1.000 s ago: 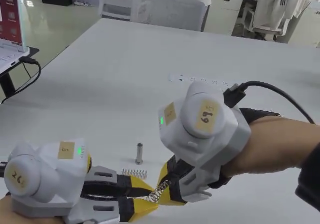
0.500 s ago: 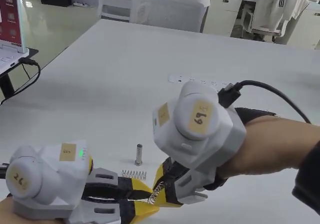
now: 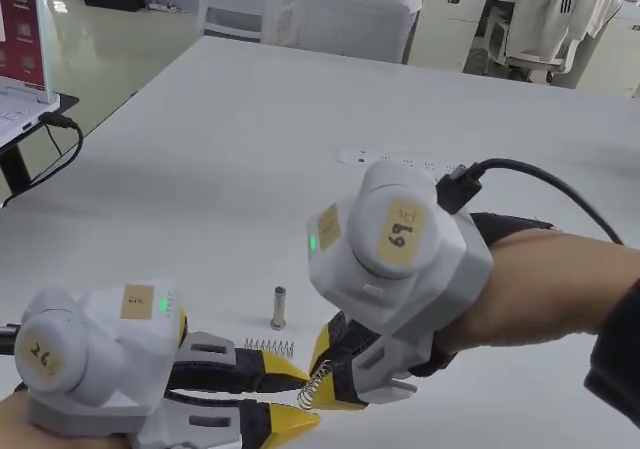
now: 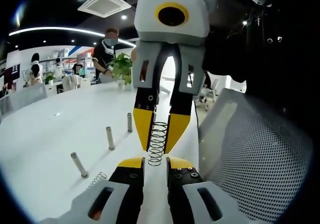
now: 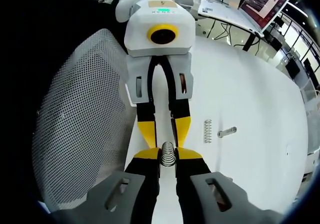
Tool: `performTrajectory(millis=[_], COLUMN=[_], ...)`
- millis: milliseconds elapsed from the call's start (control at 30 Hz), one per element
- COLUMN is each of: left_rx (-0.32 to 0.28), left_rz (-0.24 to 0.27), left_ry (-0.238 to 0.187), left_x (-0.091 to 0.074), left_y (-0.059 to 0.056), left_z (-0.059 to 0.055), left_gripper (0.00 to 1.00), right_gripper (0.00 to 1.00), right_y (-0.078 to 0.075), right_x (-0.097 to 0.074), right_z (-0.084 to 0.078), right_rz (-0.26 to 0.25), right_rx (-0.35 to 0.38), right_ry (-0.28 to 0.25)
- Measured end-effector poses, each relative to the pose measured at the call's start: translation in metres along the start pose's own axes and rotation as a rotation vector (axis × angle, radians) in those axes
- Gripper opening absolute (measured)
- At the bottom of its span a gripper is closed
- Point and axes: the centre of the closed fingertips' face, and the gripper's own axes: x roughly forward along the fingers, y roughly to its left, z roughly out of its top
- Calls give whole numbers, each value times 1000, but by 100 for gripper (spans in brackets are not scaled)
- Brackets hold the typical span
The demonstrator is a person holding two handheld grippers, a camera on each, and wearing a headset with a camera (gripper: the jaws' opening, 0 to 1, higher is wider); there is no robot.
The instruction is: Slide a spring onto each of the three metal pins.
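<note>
Yellow-tipped jaws of the right gripper (image 5: 168,156) are clenched on a coil spring (image 4: 157,141). They pinch it across its middle, so it hangs in the air above the white workbench (image 4: 45,134) on the person's side. Facing it tip to tip, the left gripper (image 4: 156,164) is released. Its jaws stand apart, and the spring's free end reaches just between their tips but, as far as the head view shows, is not squeezed by them.

Just beyond the grippers a second spring (image 4: 97,179) lies flat and loose on the bench, close beside the near pin (image 4: 79,164). That pin stands upright and bare. Behind it the middle pin (image 4: 109,137) is upright and bare too. Farthest off, the far pin (image 4: 129,122) looks ribbed along its length, as though a spring already sits on it, but it is too small to be certain.

My reading is that at most one pin is dressed and two are left. The held spring is not yet over any pin and is well apart from all three, so it has to be carried out to a bare pin and lined up end-on. The loose one then waits for the last pin.
</note>
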Motion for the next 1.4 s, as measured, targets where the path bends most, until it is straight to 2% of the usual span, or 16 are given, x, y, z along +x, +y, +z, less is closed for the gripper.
performTrajectory(millis=[300, 633, 1033, 1400], left_rx=[-12, -43, -78, -101], left_rz=[19, 72, 137, 186], left_ry=[6, 2, -16, -37], left_x=[-1, -6, -16, -23], left_y=[4, 14, 23, 30], left_z=[-3, -7, -11, -12], left_gripper=[23, 45, 59, 71], right_gripper=[9, 9, 9, 9], right_y=[-4, -9, -15, -26], right_x=[-2, -4, -9, -20], right_z=[-6, -12, -18, -27], right_rz=[-13, -30, -47, -80], right_rx=[9, 18, 27, 50], right_ry=[11, 23, 29, 32])
